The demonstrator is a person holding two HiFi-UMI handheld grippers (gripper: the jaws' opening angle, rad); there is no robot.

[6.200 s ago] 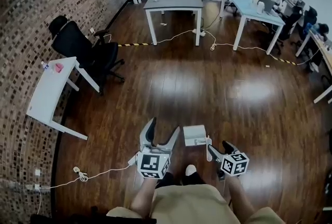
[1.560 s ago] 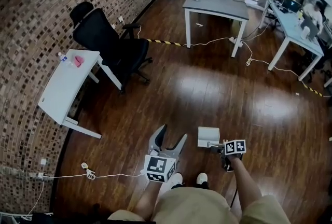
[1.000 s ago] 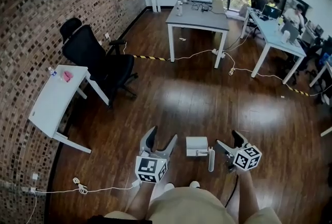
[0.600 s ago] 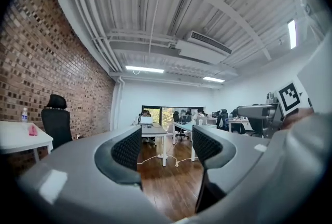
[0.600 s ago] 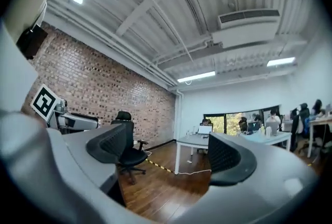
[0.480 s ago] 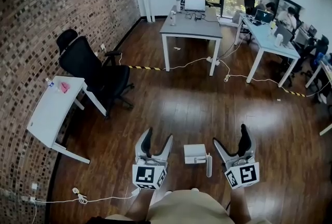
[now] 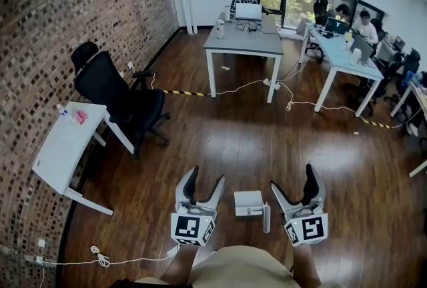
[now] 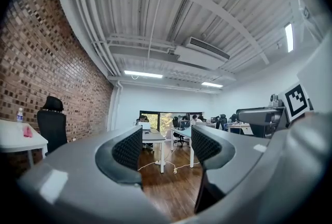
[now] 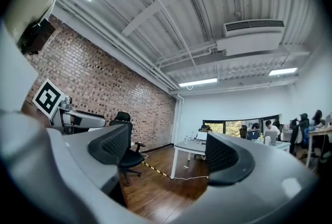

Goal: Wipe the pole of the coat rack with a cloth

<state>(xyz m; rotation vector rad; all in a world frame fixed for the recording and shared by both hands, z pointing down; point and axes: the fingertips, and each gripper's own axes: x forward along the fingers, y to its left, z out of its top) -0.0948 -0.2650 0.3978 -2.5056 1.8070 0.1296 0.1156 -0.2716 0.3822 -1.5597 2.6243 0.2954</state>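
Note:
No coat rack and no cloth show in any view. In the head view both grippers are held low in front of the person, side by side and pointing forward over the dark wooden floor point(image 7: 253, 140). My left gripper point(image 7: 205, 179) is open with nothing between its fingers; its own view looks through the gap point(image 8: 166, 148) toward far desks. My right gripper point(image 7: 292, 179) is open and empty too, and in the right gripper view its jaws point(image 9: 168, 150) frame the brick wall and a chair. A white box point(image 7: 248, 202) sits between the two grippers, close to the person's body.
A small white table point(image 7: 53, 160) with a pink thing point(image 7: 81, 117) and a bottle stands by the brick wall point(image 7: 60, 27) at left. A black office chair point(image 7: 120, 97) is beside it. A grey desk point(image 7: 243, 40) stands ahead, with more desks and seated people at back right. A cable point(image 7: 127, 259) lies on the floor.
The right gripper has turned from angled sideways near the white box to pointing straight forward, level with the left one. The head view has lifted a little, so more of the room shows.

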